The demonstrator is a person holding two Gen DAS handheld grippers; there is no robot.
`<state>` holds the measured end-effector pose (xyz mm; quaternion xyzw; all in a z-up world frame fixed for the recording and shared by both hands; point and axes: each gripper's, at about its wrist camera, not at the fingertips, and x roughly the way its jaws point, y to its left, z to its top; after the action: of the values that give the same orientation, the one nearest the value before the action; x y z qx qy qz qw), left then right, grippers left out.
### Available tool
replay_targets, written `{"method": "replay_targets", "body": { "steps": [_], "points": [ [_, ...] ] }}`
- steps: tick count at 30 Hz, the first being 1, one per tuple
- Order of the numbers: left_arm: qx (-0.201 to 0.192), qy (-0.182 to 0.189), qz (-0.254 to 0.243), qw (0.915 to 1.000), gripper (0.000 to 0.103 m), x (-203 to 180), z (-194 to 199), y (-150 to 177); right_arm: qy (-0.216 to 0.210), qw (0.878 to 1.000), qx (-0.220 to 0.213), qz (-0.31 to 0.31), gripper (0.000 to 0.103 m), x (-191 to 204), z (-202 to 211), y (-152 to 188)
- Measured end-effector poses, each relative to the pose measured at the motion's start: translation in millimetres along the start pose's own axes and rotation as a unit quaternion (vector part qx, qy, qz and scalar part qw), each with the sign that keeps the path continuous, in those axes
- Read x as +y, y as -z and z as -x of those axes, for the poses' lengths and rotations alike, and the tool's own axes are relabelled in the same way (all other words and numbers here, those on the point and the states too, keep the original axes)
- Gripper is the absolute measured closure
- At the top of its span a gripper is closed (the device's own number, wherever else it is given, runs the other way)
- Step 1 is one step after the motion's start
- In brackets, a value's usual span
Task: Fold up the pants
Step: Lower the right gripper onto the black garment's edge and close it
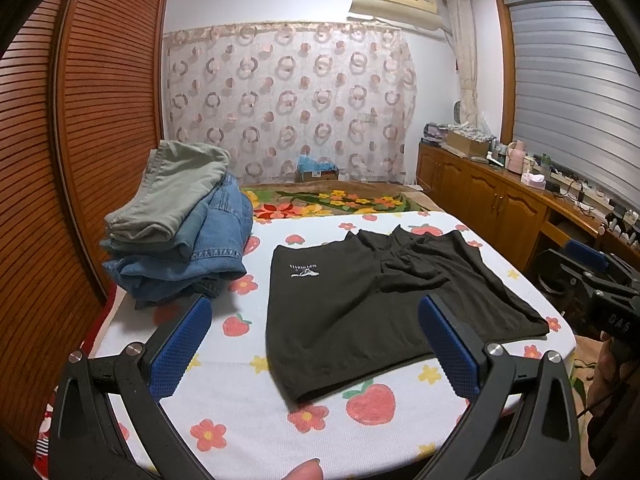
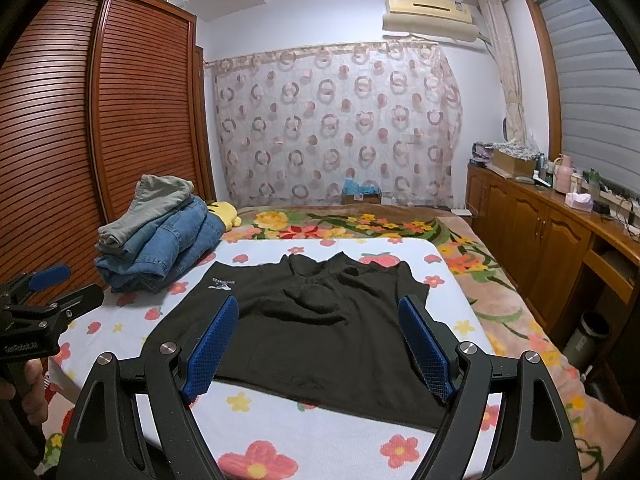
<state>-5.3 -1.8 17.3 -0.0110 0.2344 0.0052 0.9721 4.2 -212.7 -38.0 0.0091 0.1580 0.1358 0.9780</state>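
**Two grippers hovering, both empty, pants flat on bed**

Two grippers in frame, neither touching fabric. Left gripper point(image 1: 314, 350): fingers point(image 1: 180, 350) spread wide, blue pads apart, nothing between them. Right gripper point(image 2: 318, 350): same, fingers point(image 2: 212, 350) spread, nothing pinched.

Black pants point(image 1: 360, 304) lie flat on the bed's white sheet point(image 1: 224, 396) with strawberry and flower print. Small white logo near one corner, facing away from the cameras. Far end of the garment is rumpled, with a few raised creases; near edge lies smooth and straight. In the right wrist view the pants point(image 2: 304, 320) sit directly ahead of that gripper, near edge just below the pads.

Stack of folded clothes point(image 1: 180, 224) sits to the left of the pants, apart from them: denim pieces with a grey-green one on top. Wooden louvred wardrobe point(image 1: 80, 140) runs just behind the stack. Floral blanket point(image 2: 360, 224) covers the bed beyond the sheet. Wooden cabinet point(image 2: 540, 240) stands along the right wall, top cluttered with small items.

A thumb tip shows at the bottom edge of the left wrist view.
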Motion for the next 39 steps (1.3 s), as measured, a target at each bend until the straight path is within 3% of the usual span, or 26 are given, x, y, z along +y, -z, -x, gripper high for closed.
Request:
{"method": "replay_targets", "body": {
  "steps": [18,27,39],
  "points": [
    [0.071,0.034,-0.041,0.9960,0.000,9.7,-86.8,25.1,0.008,0.999,0.045,0.017,0.022,-30.9,-37.9,-13.5],
    [0.083,0.057,-0.041,0.9941,0.000,14.0,-111.7,23.1,0.004,0.997,0.070,0.027,0.034,-47.4,-57.6,-20.3],
    [0.096,0.061,-0.038,0.9928,0.000,20.7,-130.7,18.5,-0.006,0.990,0.139,0.005,0.051,-77.6,-104.2,-46.1]
  ]
}}
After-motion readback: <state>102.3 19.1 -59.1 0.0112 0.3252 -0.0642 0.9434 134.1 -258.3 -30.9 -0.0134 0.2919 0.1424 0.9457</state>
